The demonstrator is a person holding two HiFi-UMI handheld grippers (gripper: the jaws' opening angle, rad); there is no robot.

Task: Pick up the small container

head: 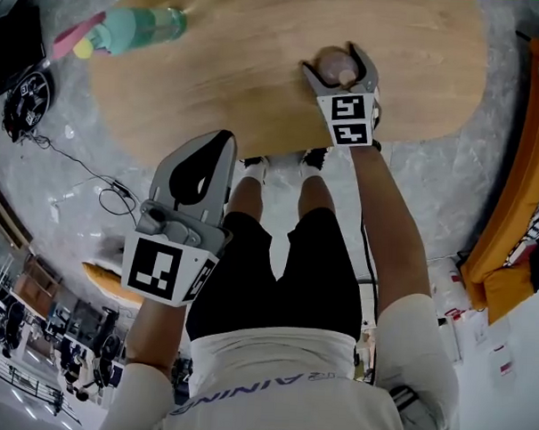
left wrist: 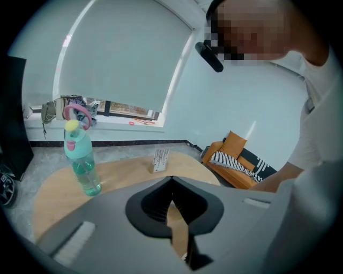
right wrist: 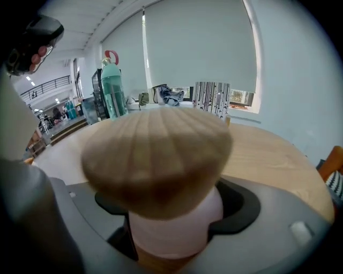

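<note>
The small container (head: 334, 68) stands near the front edge of the round wooden table (head: 239, 84). It has a pale pink body (right wrist: 177, 230) and a ribbed wooden lid (right wrist: 158, 155) that fills the right gripper view. My right gripper (head: 337, 63) reaches down around it, one jaw on each side of the pink body and against it. My left gripper (head: 221, 141) hangs shut in front of the table over the floor, holding nothing. In the left gripper view its jaws meet at the tip (left wrist: 172, 179).
A teal water bottle (head: 135, 27) with a pink loop stands at the table's far left. A small striped stand (left wrist: 159, 159) sits further back on the table. An orange sofa (head: 519, 221) is to the right, and cables (head: 84, 170) lie on the floor at left.
</note>
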